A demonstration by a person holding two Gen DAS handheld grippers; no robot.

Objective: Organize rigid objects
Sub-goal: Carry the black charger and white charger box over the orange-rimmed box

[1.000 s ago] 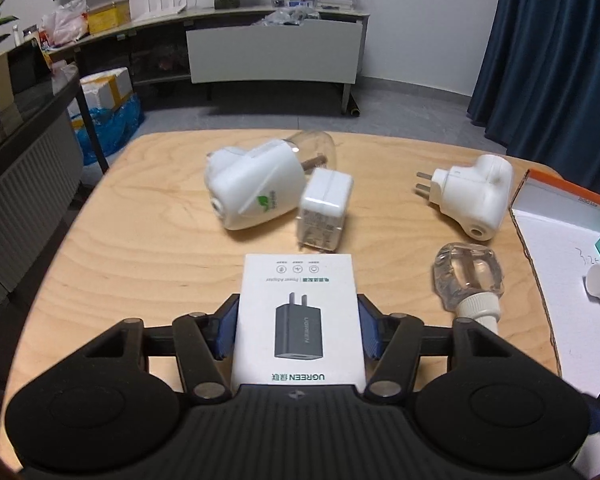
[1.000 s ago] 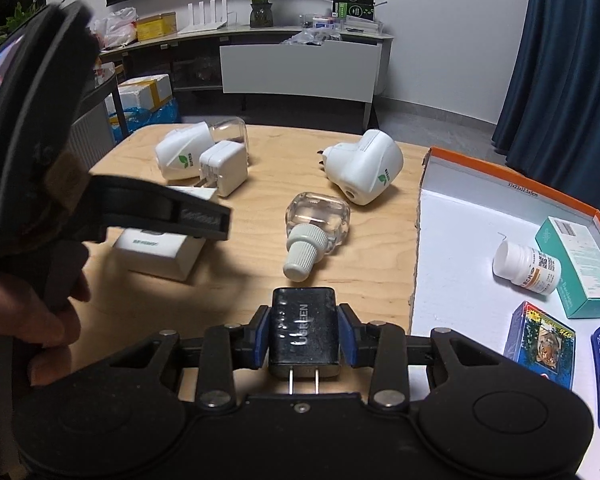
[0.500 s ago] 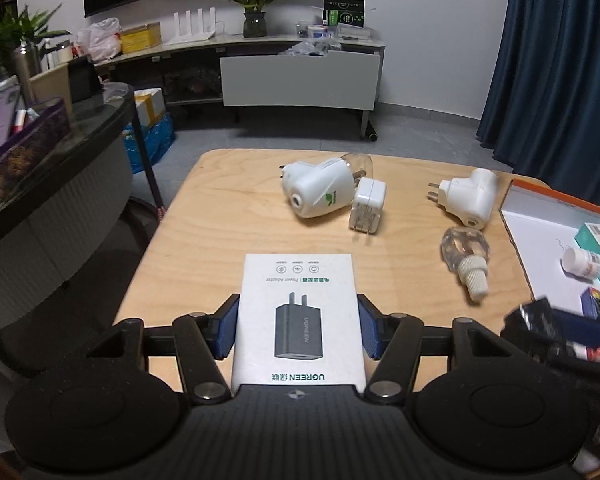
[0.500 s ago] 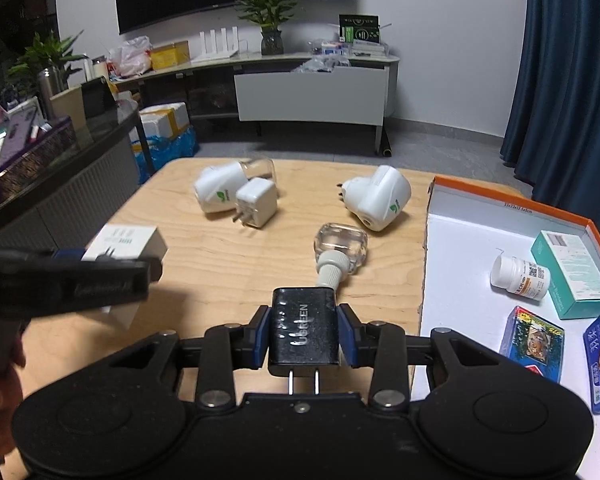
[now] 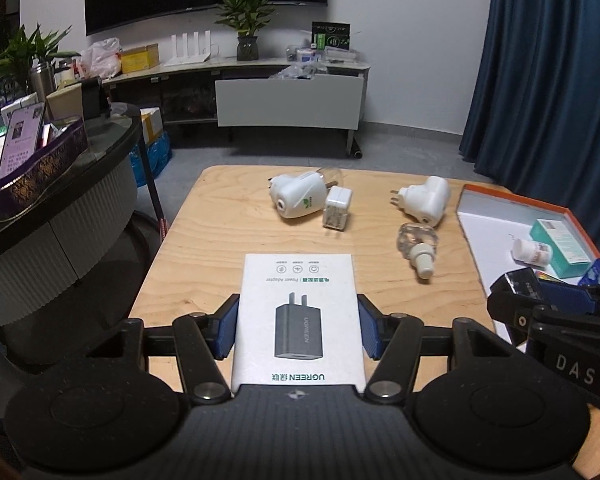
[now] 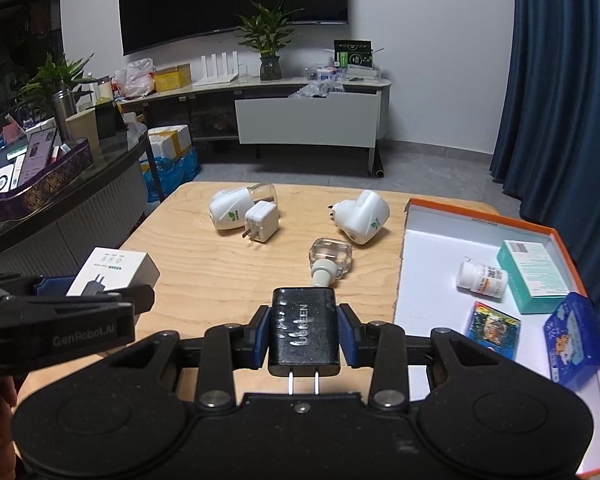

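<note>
My left gripper (image 5: 298,332) is shut on a white UGREEN adapter box (image 5: 298,312), held above the near edge of the wooden table (image 5: 220,232). My right gripper (image 6: 303,334) is shut on a black UGREEN charger (image 6: 303,330), prongs pointing back at the camera. The box also shows at the left of the right wrist view (image 6: 112,270). On the table lie two white plug-in diffusers (image 6: 230,212) (image 6: 364,216), a white charger cube (image 6: 262,222) and a clear refill bottle (image 6: 330,260).
An orange-rimmed white tray (image 6: 476,216) at the right holds a pill bottle (image 6: 482,276), a teal box (image 6: 534,274) and two small colourful packs (image 6: 492,328). A dark counter (image 5: 60,184) with clutter stands left of the table.
Both grippers have pulled back and up from the table with their objects still held. The table items look smaller and farther now.
</note>
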